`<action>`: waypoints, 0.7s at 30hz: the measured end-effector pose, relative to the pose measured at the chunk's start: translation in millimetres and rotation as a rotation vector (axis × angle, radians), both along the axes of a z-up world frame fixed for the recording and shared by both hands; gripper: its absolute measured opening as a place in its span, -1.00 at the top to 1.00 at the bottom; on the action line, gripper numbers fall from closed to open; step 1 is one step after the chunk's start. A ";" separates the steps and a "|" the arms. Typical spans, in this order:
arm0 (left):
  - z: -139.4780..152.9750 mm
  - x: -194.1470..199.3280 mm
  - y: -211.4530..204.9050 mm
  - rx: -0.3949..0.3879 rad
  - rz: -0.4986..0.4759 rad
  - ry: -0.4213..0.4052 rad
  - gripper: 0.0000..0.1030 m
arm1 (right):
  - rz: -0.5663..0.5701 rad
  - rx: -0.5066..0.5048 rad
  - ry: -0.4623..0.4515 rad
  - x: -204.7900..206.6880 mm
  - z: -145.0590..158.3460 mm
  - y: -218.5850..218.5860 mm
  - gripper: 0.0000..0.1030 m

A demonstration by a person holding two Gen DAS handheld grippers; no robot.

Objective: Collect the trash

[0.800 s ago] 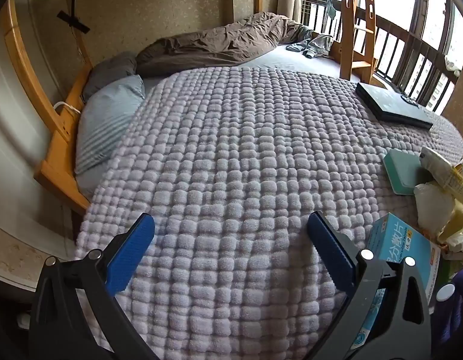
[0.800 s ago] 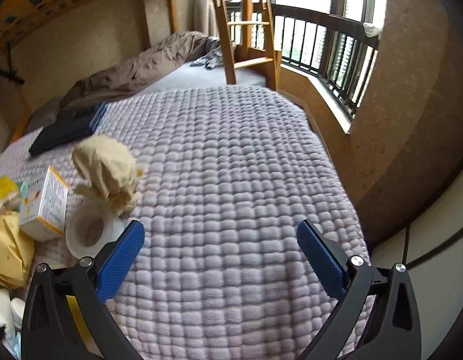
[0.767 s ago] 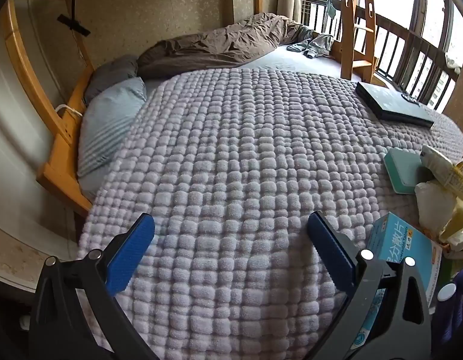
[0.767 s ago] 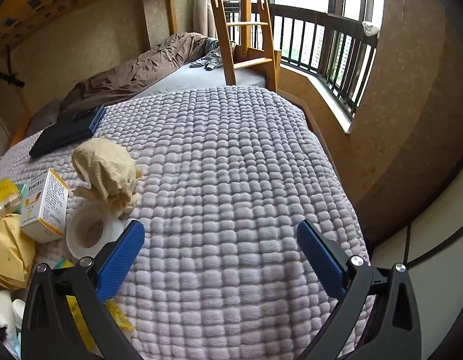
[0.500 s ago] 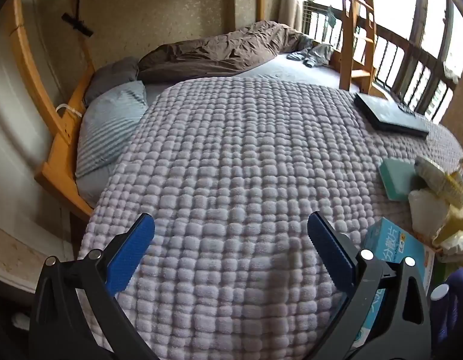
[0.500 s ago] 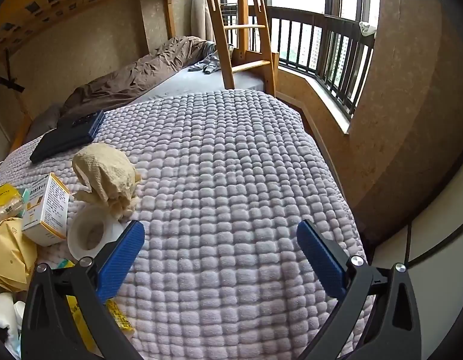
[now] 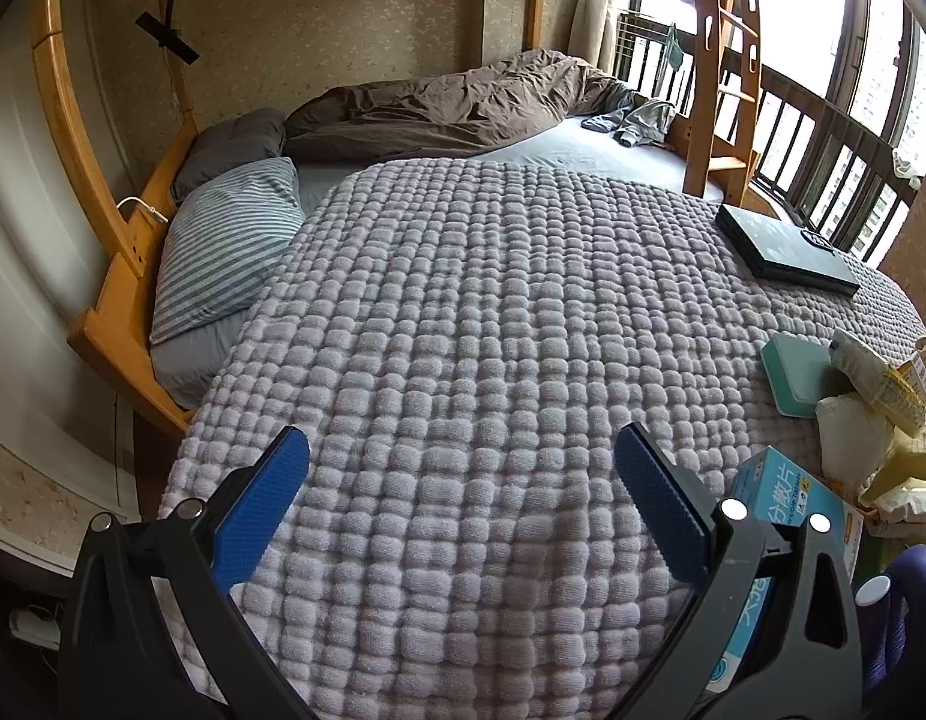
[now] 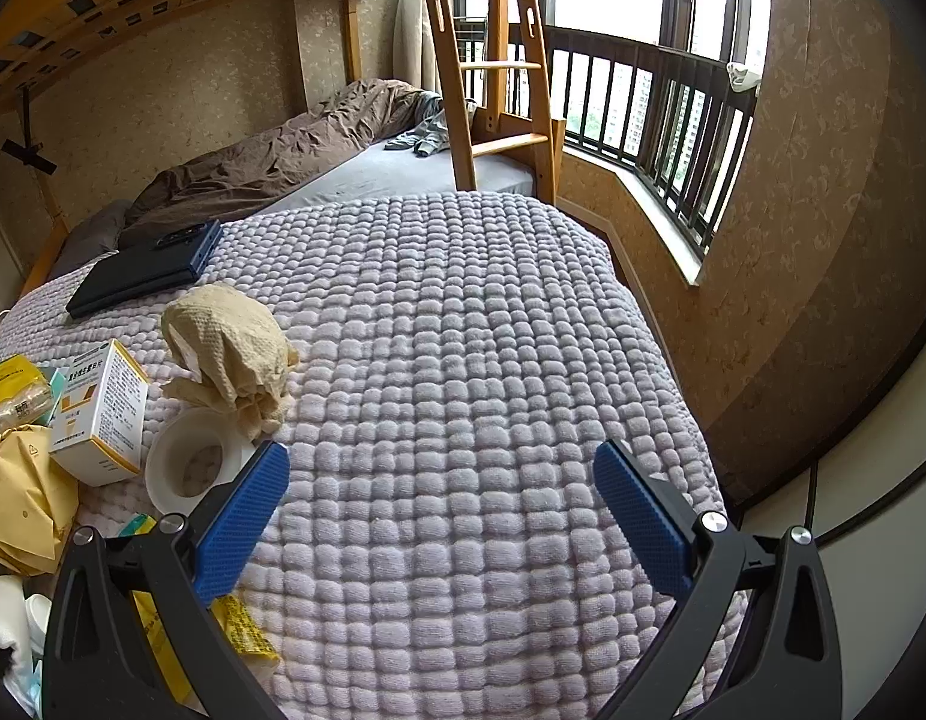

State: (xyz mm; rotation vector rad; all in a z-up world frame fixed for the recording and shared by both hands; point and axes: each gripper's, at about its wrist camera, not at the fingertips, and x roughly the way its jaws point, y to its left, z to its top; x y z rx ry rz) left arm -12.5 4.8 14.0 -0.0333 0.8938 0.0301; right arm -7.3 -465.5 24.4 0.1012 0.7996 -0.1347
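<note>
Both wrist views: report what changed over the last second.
Only slight camera drift: more of the yellow wrapper shows under the right gripper. Nothing grasped or released. Both grippers, left gripper included, stay open over the blanket; trash pile unmoved.

Daylight only, entering through the window (image 8: 631, 30) ahead and to the right of both grippers. Panes blown out white in both wrist views; glare bleeds over the ladder (image 7: 718, 60). Blanket (image 7: 493, 330) evenly lit with soft shadows. Strong fisheye curvature: bed frame (image 7: 60, 90) bows near the left edge. Corners vignetted black. Focus sharp throughout, no motion blur.
</note>
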 end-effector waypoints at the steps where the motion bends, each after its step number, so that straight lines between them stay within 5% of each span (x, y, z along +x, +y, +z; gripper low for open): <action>1: 0.2 0.5 1.5 -0.001 0.000 -0.001 -0.98 | -0.002 -0.002 -0.003 -1.7 0.9 0.9 -0.93; 21: 5.8 2.9 -12.8 0.016 -0.009 -0.008 -0.98 | -0.004 -0.001 -0.017 -8.2 7.3 -3.6 -0.93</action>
